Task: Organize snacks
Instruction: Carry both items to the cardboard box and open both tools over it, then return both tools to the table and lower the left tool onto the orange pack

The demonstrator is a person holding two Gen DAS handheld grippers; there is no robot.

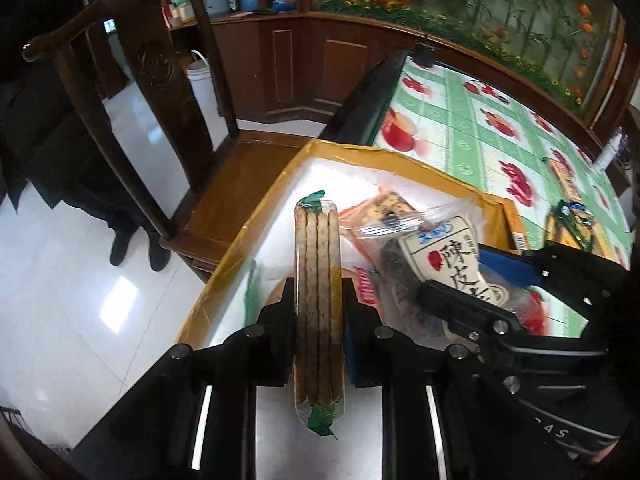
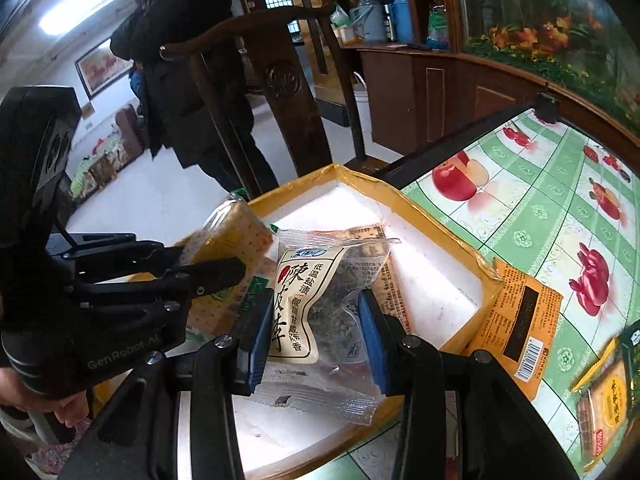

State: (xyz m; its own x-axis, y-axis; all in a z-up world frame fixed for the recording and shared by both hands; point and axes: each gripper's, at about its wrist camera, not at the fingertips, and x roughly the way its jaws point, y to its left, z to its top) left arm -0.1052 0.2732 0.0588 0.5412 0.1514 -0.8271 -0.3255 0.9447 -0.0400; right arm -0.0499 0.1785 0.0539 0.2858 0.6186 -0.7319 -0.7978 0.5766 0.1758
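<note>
My left gripper (image 1: pixel 318 296) is shut on a clear pack of brown crackers (image 1: pixel 318 280) with green ends, held edge-on over the yellow-rimmed white foam box (image 1: pixel 280 184). It shows at the left of the right wrist view (image 2: pixel 236 236). My right gripper (image 2: pixel 312 316) is shut on a clear plum snack bag (image 2: pixel 308 292) with a white label, held over the box (image 2: pixel 440 216). This bag also shows in the left wrist view (image 1: pixel 452 260). An orange snack pack (image 1: pixel 384 208) lies inside the box.
The box sits at the left edge of a table with a green fruit-print cloth (image 2: pixel 560 208). An orange packet (image 2: pixel 520 320) and a cracker pack (image 2: pixel 604 396) lie on the cloth to the right. A wooden chair (image 1: pixel 160 92) and a standing person (image 2: pixel 188 60) are beyond the box.
</note>
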